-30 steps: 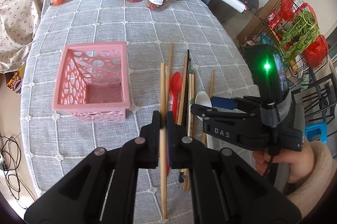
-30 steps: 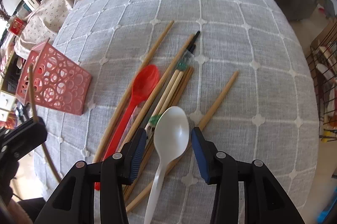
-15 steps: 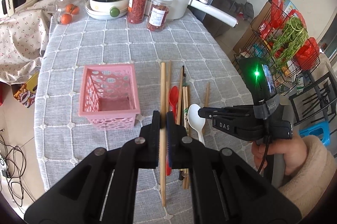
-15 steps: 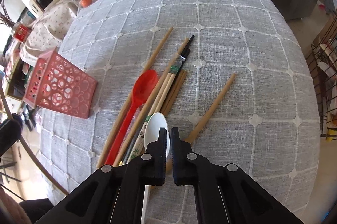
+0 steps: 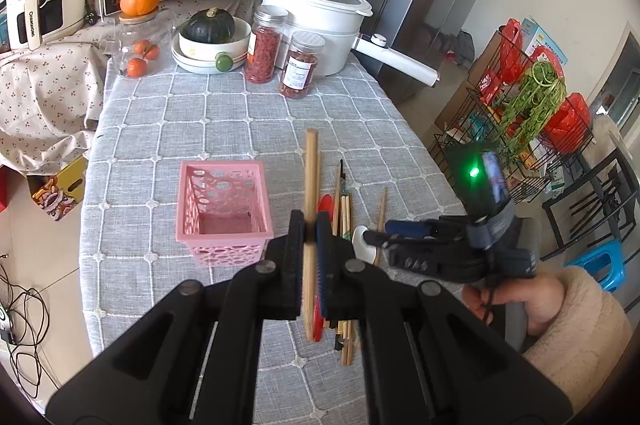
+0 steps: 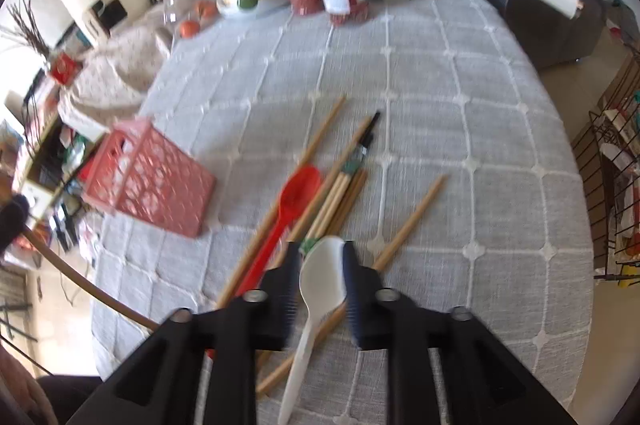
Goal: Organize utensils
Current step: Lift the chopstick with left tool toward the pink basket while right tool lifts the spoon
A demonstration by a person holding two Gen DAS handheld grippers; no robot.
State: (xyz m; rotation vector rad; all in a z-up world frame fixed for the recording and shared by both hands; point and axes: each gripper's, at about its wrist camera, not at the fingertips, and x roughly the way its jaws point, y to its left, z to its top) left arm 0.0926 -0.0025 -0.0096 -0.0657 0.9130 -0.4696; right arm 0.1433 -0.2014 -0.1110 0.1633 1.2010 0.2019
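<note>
1. Tablecloth (image 5: 224, 113), grey with white checks, covers the table; jars, a bowl and a white pot (image 5: 320, 21) stand at its far end.
2. Pink basket (image 5: 224, 209) stands open on the cloth, to the left of the utensil pile, not touching it.
3. Left gripper (image 5: 310, 225) is pressed together on one wooden chopstick (image 5: 310, 169), which is lifted off the cloth and points away from the camera.
4. Right gripper (image 6: 322, 261) has its jaws opening; the white spoon (image 6: 322, 277) is between them, its bowl just inside the pads. Whether the pads touch it I cannot tell, because the view is blurred.
5. Red spoon (image 6: 294, 201) and the other chopsticks (image 6: 340, 197) lie together on the cloth, right of the basket.
</note>
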